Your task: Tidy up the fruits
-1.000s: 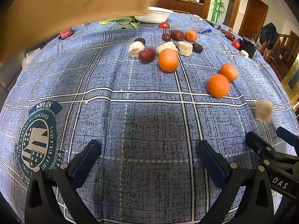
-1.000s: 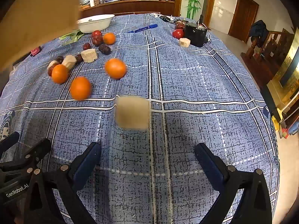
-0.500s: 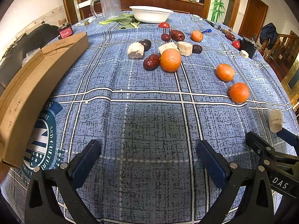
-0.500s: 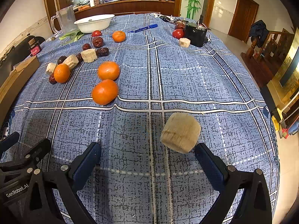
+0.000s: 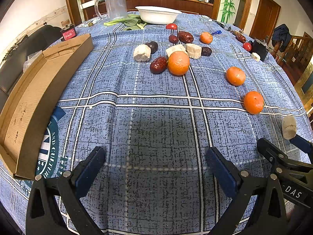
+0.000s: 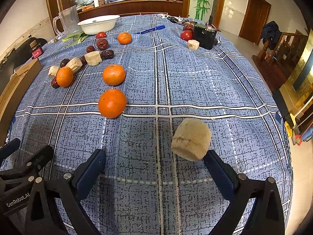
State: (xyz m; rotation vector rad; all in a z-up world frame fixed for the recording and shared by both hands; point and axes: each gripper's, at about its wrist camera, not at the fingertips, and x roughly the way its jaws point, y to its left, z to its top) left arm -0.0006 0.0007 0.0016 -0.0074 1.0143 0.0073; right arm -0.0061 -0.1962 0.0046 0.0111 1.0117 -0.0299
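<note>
Now a cardboard box (image 5: 33, 98) is set down on the blue cloth (image 5: 156, 133), far out to the left of the left tongs (image 5: 154, 162). A second ago it was held up in the air and was only a brown blur. A place for sorting seems to be ready at last.

Both left fingers (image 5: 88, 168) are spread wide, and nothing is held between them. Only bare cloth is seen in the gap.

Well ahead of the left tongs, a big orange (image 5: 178, 63) is seen, touching a dark red date (image 5: 158, 65). Pale chunks (image 5: 142, 53) are piled close behind them. Two more oranges (image 5: 253, 102) lie ahead and to the right.

The right tongs (image 6: 154, 168) are also wide open and empty. A pale round chunk (image 6: 191, 139) rests just at the tip of their right finger; whether it is touched cannot be told. A second ago it was rolling, and now it has stopped. It can likely be picked up first, with a small shift to the right.
</note>
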